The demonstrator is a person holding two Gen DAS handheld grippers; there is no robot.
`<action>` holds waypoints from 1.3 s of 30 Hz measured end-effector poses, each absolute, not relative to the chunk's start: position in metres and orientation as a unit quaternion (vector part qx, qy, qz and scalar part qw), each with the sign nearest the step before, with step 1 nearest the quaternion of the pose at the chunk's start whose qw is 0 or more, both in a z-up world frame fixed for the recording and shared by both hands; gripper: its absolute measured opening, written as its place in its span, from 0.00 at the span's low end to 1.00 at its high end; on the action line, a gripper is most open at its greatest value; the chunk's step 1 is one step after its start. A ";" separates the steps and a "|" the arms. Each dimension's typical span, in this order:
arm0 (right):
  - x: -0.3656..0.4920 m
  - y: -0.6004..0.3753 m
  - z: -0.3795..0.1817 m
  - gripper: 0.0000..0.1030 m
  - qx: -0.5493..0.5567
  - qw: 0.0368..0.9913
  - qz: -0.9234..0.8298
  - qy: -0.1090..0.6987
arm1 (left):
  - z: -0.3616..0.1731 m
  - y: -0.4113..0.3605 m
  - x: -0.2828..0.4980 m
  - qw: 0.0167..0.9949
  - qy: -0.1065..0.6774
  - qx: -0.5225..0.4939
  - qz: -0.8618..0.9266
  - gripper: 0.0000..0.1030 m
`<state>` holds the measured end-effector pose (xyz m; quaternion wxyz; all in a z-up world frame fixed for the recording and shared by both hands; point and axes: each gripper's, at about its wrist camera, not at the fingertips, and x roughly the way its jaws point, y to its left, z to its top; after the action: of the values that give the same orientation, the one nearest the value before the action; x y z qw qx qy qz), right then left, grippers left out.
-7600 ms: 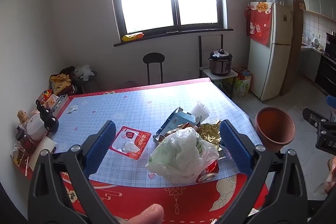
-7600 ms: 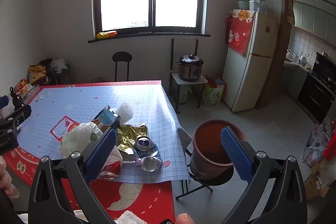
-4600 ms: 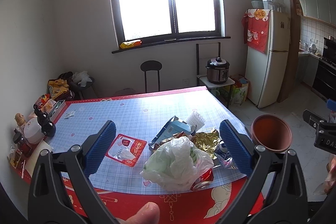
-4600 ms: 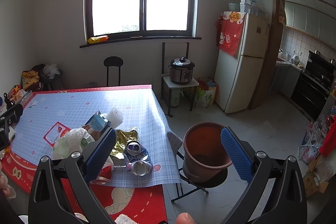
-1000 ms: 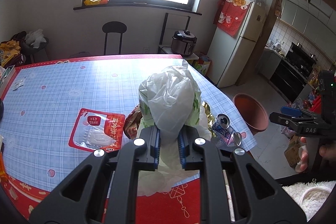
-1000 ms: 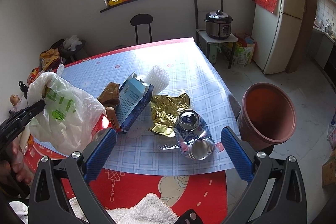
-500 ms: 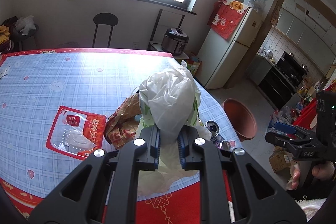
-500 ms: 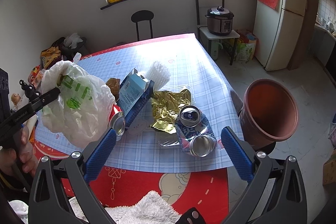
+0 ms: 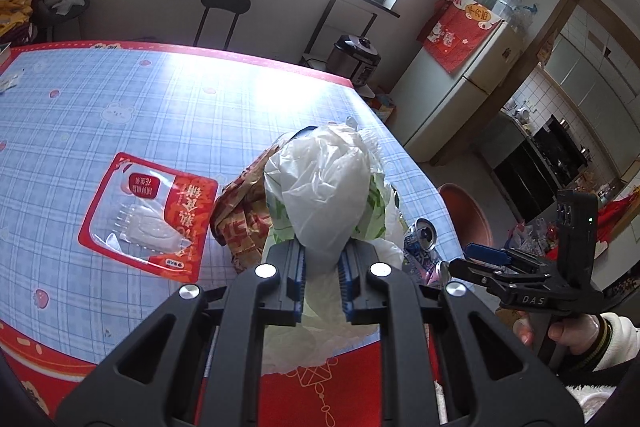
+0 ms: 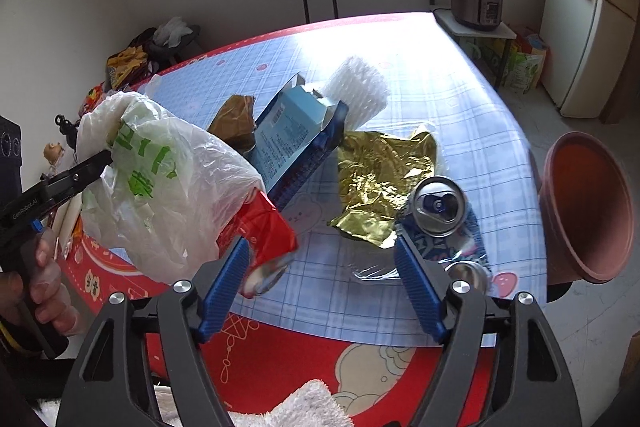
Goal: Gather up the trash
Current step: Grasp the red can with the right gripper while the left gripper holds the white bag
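Left gripper (image 9: 322,273): clamped on the gathered neck of the plastic bag (image 9: 324,187); bag bulges out past the blue ribbed pads, above the near tabletop (image 9: 160,107) edge.
Plastic bag: thin, crinkled, translucent white film with green print; red can (image 10: 264,231) shows at its lower mouth in the right wrist view.
Right gripper (image 10: 322,281): jaws closing, pads apart, nothing between them; red can just beside the left pad, silver can (image 10: 438,205) just beyond the right pad.
Loose trash: crumpled gold foil (image 10: 380,179), blue carton (image 10: 296,139) with torn-open end, white foam net (image 10: 358,87), flat red pouch (image 9: 148,219).
Bin (image 10: 588,207): round, terracotta-coloured, right of the tabletop.
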<state>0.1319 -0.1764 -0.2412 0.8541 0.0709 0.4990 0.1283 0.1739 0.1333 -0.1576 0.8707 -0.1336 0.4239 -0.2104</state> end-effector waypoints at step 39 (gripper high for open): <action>0.142 -0.067 -0.274 0.13 0.006 0.798 0.288 0.529 | -0.227 0.227 0.195 0.852 0.476 -0.195 -0.101 0.16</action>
<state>0.1421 -0.0674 -0.2742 0.7980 0.0062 0.5293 0.2880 0.1951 0.2274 -0.2274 0.8518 -0.1947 0.4758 -0.1010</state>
